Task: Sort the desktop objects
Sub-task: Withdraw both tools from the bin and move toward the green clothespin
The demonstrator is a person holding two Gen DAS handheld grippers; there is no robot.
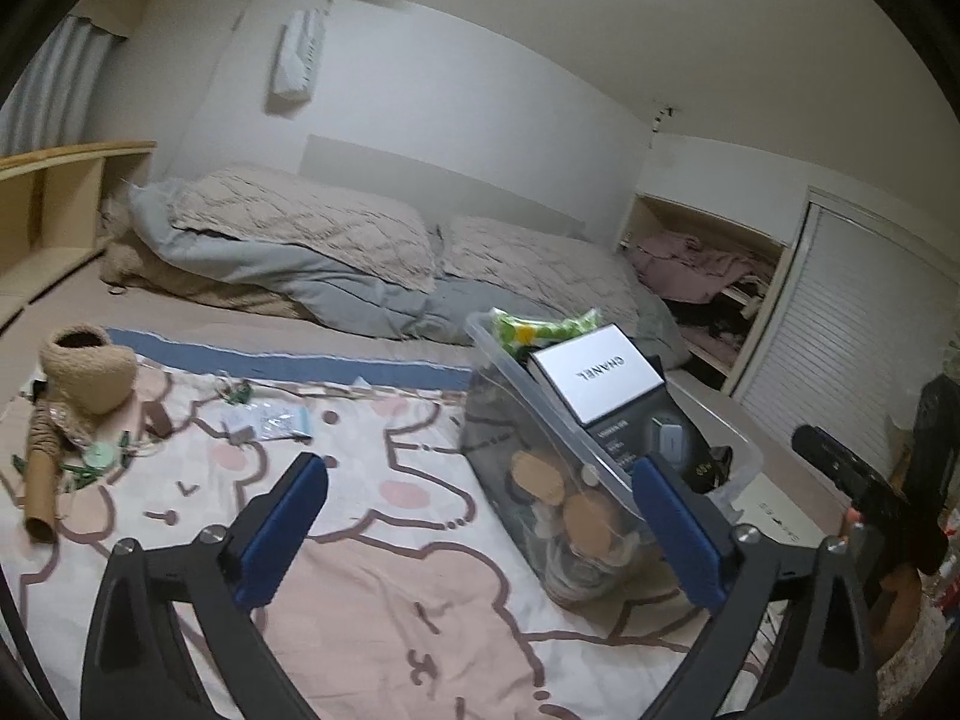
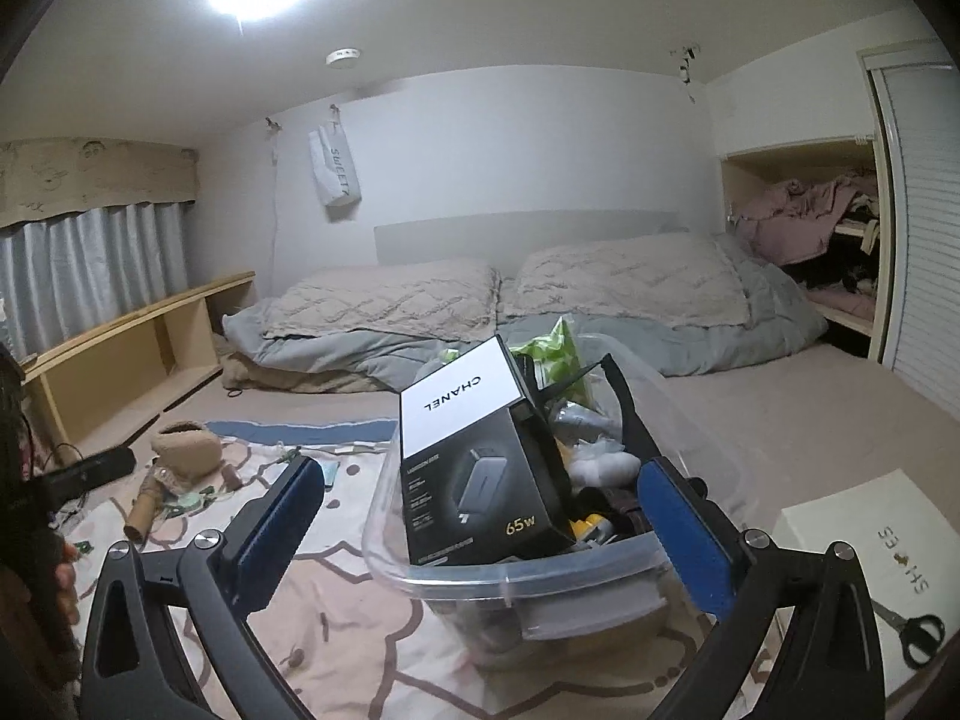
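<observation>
**Sorting status: bin loaded, loose items remaining**

Gripper state. The left gripper (image 1: pixel 480 534) stands with its jaws at full spread and nothing between the blue pads. The right gripper (image 2: pixel 480 534) is likewise fully spread; the near rim of the clear plastic bin (image 2: pixel 516 579) shows between its fingers in the picture, but the pads do not press on it, and no object is held.

Location of task items. In the right wrist view the bin sits at centre frame on the pink patterned blanket (image 2: pixel 336 612). It holds a black charger box (image 2: pixel 480 498), a white-lidded box (image 2: pixel 459 399) propped on top, a green packet (image 2: pixel 555 354) at the far side, and mixed small items.

Progress. Judged from the present layout, sorting is well advanced but incomplete. Items outside the bin:
- a fuzzy tan pouch (image 1: pixel 90 369), middle left of the left wrist view;
- a cardboard tube (image 1: pixel 43 495) below it;
- small green pieces (image 1: pixel 96 459) and a clear packet (image 1: pixel 273 420) nearby;
- a white flat box (image 2: pixel 864 546) and scissors (image 2: pixel 915 630), lower right of the right wrist view.

Visibility limits. The lower contents of the bin are blurred through its wall; round tan discs (image 1: pixel 537 474) can be seen there but not identified. The small green pieces are too small to name. The scissors are partly cut off behind the gripper frame.
</observation>
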